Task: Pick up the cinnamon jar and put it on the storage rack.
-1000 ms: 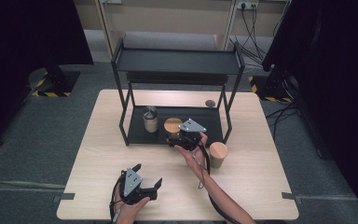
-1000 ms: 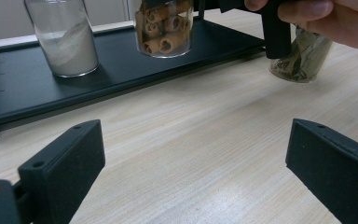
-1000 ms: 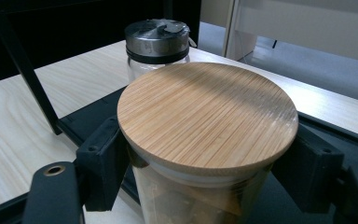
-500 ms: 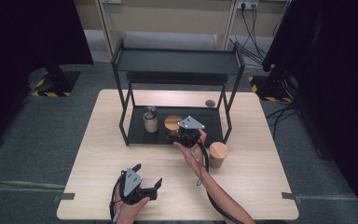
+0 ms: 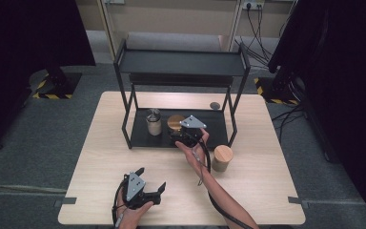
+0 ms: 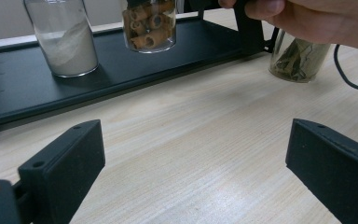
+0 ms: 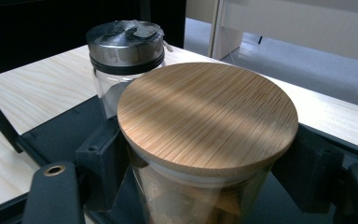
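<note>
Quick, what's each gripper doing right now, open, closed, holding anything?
Left gripper: open, nothing between its jaws, over the table.
Right gripper: shut on the wooden-lidded glass jar at the rack's bottom shelf.

High view overhead, far; both gripper views low, close; all share rack (image 5: 181, 136).

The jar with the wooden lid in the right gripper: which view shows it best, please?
The right gripper view: the jar sits close between the jaws. The left gripper view shows its lower glass with rolled contents; the high view shows its lid.
</note>
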